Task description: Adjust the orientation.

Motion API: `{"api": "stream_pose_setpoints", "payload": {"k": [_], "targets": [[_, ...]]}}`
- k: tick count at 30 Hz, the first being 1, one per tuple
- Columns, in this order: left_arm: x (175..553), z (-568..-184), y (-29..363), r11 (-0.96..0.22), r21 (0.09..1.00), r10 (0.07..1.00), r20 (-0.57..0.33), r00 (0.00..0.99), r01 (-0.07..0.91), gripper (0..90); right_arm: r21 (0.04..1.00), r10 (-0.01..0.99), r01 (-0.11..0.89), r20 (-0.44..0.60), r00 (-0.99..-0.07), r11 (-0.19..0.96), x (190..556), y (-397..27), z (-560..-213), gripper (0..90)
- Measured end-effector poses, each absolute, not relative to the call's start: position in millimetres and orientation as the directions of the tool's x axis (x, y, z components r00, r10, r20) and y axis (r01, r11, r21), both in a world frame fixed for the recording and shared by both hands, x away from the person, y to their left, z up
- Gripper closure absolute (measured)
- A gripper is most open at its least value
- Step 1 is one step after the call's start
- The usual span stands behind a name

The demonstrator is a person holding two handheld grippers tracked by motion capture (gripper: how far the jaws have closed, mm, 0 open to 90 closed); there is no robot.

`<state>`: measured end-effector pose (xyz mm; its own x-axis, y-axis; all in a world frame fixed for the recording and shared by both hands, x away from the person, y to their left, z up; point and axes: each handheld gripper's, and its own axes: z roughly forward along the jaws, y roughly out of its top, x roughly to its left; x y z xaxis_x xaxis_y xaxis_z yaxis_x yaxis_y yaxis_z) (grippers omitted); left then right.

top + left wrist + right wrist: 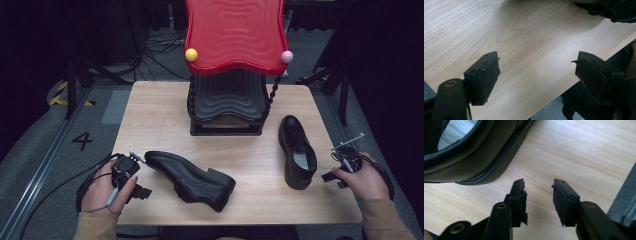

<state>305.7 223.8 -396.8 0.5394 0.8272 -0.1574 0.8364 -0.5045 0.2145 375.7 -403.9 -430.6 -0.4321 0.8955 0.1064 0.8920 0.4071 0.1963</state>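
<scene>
Counter [160,115]: pale wood, square, carrying everything below.

Rack [227,107]: black wavy tiers under a red wavy top, standing at the far middle of the counter.

Left shoe [192,180]: black leather, lying on its side near the front edge, toe toward the left gripper [131,175]. Judged fairly light, stiff at sole and heel, softer and likely slick on the polished upper; the heel counter or collar rim looks the surest hold.

Right shoe [297,150]: upright on its sole at the right, opening upward (pale insole visible), just beside the right gripper [337,170]. Same handling; take it by the collar.

Left gripper: jaws wide apart over bare wood, nothing between them.

Right gripper: jaws partly apart, empty, next to the right shoe's sole edge [499,167].
</scene>
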Motion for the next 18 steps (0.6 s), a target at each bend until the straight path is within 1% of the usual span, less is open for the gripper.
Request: {"api": "stream_pose_setpoints", "payload": {"k": [3, 7, 9, 12, 15, 18], "targets": [[305.6, -395.1, 223.7, -0.517, 0.217, 0.820, -0.154, 0.552, 0.828, 19.1, 0.205, 0.892, 0.886, 0.098, -0.442, 0.417, 375.3, -404.0, -430.8, 60.3], [305.3, -393.7, 223.0, -0.515, 0.220, 0.820, -0.154, 0.551, 0.828, 18.9, 0.215, 0.888, 0.886, 0.123, -0.443, 0.412, 374.3, -404.5, -431.8, 60.7], [305.2, -393.7, 222.9, -0.521, 0.222, 0.815, -0.157, 0.557, 0.824, 18.9, 0.204, 0.885, 0.887, 0.137, -0.444, 0.413, 374.1, -404.2, -431.7, 60.2], [305.1, -393.7, 222.8, -0.525, 0.221, 0.812, -0.160, 0.561, 0.822, 18.9, 0.200, 0.886, 0.886, 0.124, -0.446, 0.418, 373.8, -404.1, -430.7, 59.5], [304.3, -392.9, 221.9, -0.528, 0.224, 0.809, -0.161, 0.565, 0.819, 18.9, 0.200, 0.884, 0.885, 0.129, -0.450, 0.421, 371.6, -404.0, -426.7, 62.4], [304.0, -392.4, 221.1, -0.536, 0.224, 0.804, -0.157, 0.573, 0.814, 18.9, 0.210, 0.877, 0.878, 0.133, -0.461, 0.430, 370.6, -401.9, -423.1, 63.3]]}}
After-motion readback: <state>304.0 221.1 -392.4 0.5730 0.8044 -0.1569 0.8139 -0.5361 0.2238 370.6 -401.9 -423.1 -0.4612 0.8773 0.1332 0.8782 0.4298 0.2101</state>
